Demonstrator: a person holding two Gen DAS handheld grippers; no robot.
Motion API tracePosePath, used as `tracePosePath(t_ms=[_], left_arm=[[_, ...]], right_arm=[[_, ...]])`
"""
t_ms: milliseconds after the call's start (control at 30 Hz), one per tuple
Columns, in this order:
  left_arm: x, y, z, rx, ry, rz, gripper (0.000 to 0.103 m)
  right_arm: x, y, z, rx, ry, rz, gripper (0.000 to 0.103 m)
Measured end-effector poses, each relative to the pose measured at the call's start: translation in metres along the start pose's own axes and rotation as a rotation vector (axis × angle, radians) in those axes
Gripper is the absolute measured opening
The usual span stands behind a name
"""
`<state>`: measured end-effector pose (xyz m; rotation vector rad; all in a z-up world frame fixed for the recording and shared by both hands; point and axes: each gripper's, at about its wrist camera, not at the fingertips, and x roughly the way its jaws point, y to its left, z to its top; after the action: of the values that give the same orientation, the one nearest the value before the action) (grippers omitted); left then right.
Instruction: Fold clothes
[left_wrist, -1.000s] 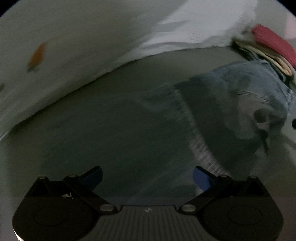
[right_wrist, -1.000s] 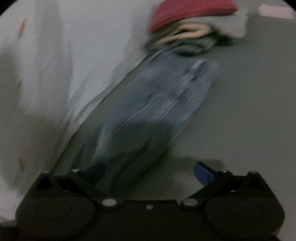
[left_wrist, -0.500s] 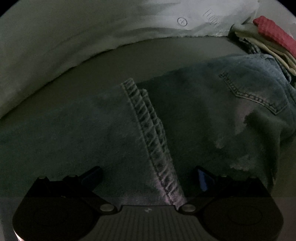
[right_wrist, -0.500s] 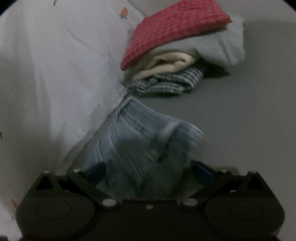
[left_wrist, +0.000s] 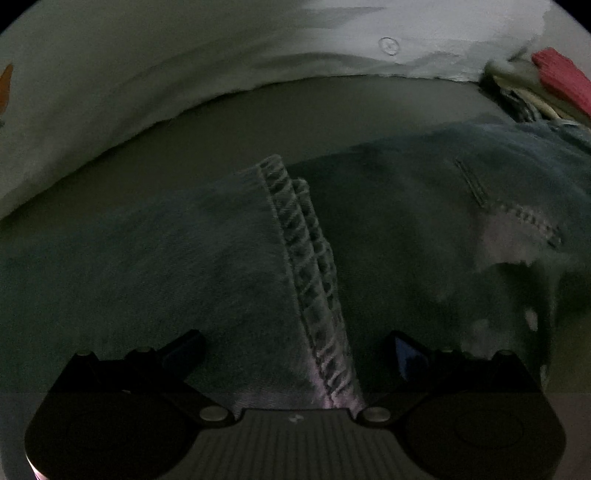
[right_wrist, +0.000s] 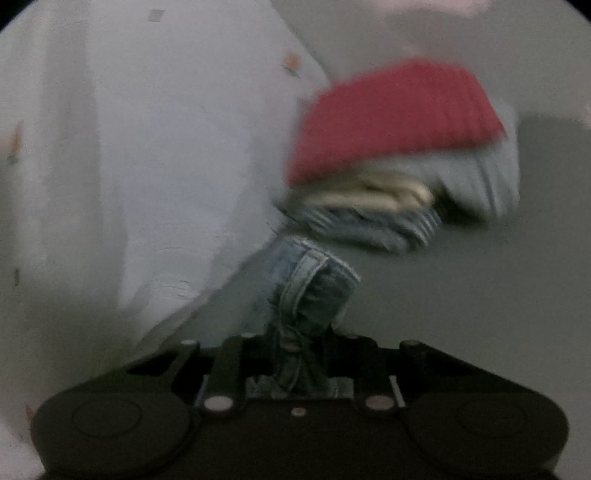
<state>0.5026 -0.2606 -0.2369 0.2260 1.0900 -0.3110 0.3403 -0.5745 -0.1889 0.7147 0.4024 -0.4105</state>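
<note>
A pair of blue jeans (left_wrist: 388, 236) lies flat on the grey surface, its hem (left_wrist: 310, 280) running between the fingers of my left gripper (left_wrist: 291, 354), which is open just above the denim. My right gripper (right_wrist: 299, 354) is shut on a bunched fold of the jeans (right_wrist: 314, 291) at their waistband end. The view there is blurred.
A stack of folded clothes with a red knit on top (right_wrist: 391, 118) sits just beyond the jeans; it also shows in the left wrist view (left_wrist: 557, 81). A white patterned sheet (left_wrist: 147, 74) borders the grey surface (right_wrist: 480, 288) along the far side.
My right gripper has closed on the jeans' waistband end and moved toward the clothes stack. My left gripper has come lower and closer over the hem, still open.
</note>
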Motion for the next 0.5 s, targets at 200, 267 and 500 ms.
tracePosePath(t_ms=[200, 267, 500], left_arm=[[-0.053, 0.055, -0.013, -0.186, -0.116, -0.125, 0.103], [-0.080, 0.082, -0.024, -0.191, -0.185, -0.074, 0.103], [-0.156, 0.208, -0.089, -0.371, -0.337, 0.156, 0.103]], right_arm=[[-0.053, 0.123, -0.010, -0.294, -0.113, 0.079, 0.021], [-0.069, 0.170, -0.027, -0.384, -0.136, 0.143, 0.021], [-0.099, 0.328, -0.163, -0.802, -0.154, 0.374, 0.021]])
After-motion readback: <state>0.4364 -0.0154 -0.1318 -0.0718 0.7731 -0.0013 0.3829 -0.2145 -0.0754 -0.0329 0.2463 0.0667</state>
